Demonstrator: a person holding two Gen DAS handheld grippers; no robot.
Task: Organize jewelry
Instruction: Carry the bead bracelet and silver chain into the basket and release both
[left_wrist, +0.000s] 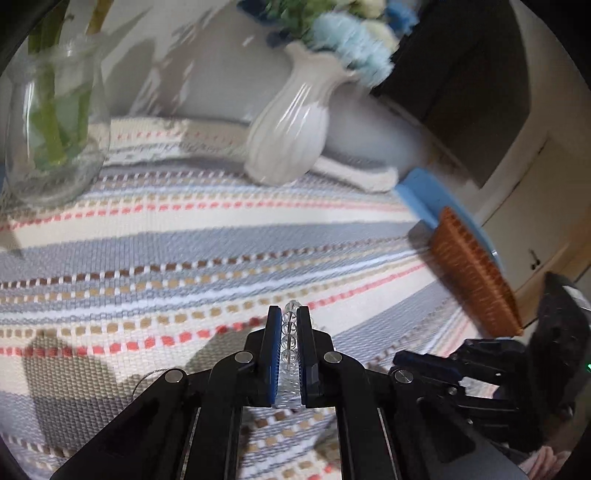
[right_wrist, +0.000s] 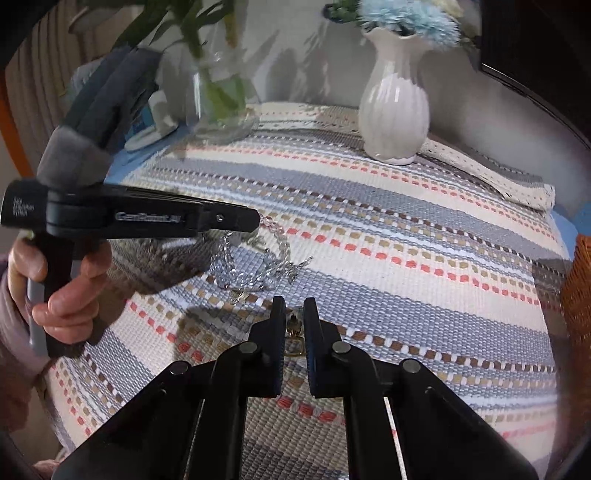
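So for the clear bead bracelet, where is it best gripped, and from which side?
Best across the strand, coming from above and behind: the beads are small and round, so pads squeezing one short run hold them. The left gripper does this, shut on the bead bracelet; its remaining loop trails onto the striped cloth.

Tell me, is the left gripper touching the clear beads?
Touching. The left wrist view shows the left gripper pinching the clear bead strand between its pads.

A clear-bead bracelet runs clamped between the left claw's pads; a gold-framed earring sits pinched in the right claw.
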